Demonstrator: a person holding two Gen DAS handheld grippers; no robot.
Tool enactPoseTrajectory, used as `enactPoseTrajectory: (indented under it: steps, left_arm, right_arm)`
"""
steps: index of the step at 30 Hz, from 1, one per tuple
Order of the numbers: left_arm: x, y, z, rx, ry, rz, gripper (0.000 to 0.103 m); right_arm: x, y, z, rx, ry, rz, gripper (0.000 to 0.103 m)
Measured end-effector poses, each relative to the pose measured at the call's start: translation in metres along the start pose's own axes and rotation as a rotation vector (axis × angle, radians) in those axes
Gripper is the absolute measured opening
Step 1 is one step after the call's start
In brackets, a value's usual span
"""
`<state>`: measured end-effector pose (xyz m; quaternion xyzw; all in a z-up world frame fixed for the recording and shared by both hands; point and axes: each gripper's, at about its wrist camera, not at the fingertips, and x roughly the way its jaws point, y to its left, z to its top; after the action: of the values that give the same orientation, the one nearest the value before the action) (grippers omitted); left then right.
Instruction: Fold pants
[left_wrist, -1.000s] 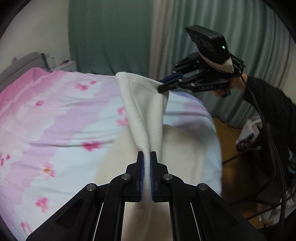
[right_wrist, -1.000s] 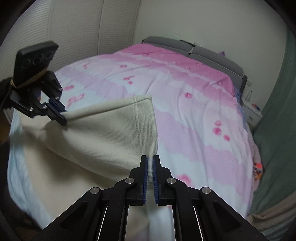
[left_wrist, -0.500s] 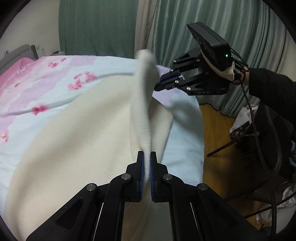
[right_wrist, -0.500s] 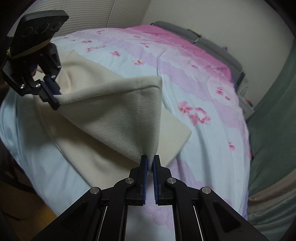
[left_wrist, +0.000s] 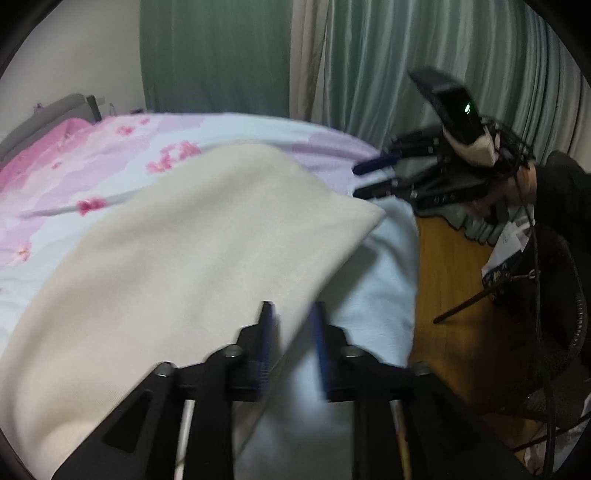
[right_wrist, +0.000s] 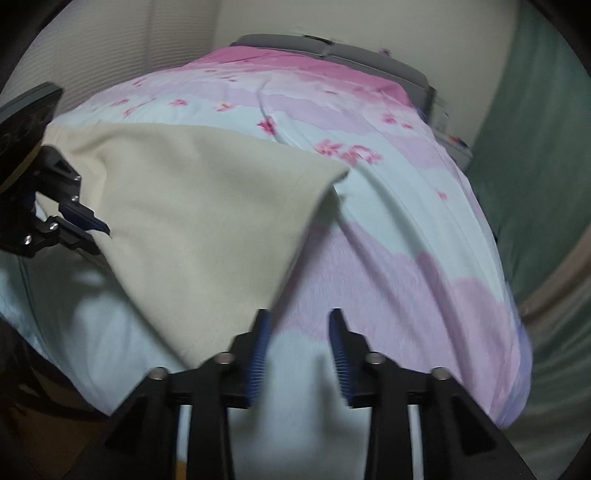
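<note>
Left gripper (left_wrist: 291, 314), seen from its own wrist view, has its jaws part-way apart, having just been opening; the edge of the cream pants (left_wrist: 192, 258) runs between the blue pads, seemingly no longer pinched, though blur makes this hard to judge. These pants lie spread on the floral duvet (left_wrist: 74, 177). Off to the right a hand (left_wrist: 524, 181) holds the right gripper (left_wrist: 364, 181) near the far corner of the fabric.

From the right wrist view, the right gripper (right_wrist: 299, 325) has likewise just been opening and holds nothing; the pants (right_wrist: 207, 218) lie just left of its left finger. At the left edge, the left gripper (right_wrist: 99, 240) sits at the fabric's border.
</note>
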<state>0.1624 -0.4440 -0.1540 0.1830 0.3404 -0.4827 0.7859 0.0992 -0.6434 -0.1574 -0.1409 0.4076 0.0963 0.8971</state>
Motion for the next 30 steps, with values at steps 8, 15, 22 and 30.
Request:
enactPoseTrajectory:
  steps: [8, 15, 22, 30]
  left_arm:
    - [-0.094, 0.02, -0.051, -0.108, -0.111, 0.214, 0.058]
    - [-0.168, 0.073, -0.141, -0.159, -0.098, 0.6, 0.059]
    - [-0.22, 0.115, -0.217, -0.243, -0.085, 0.757, 0.059]
    - [-0.224, 0.164, -0.273, -0.322, -0.016, 0.714, 0.058]
  right_arm:
    - [-0.055, 0.03, -0.003, 0.33, -0.077, -0.074, 0.045]
    - [-0.064, 0.128, 0.014, 0.531, -0.194, 0.018, 0.061]
    - [-0.004, 0.238, 0.056, 0.708, -0.168, 0.333, 0.061]
    - [0.041, 0.305, 0.103, 0.695, -0.116, 0.346, 0.061]
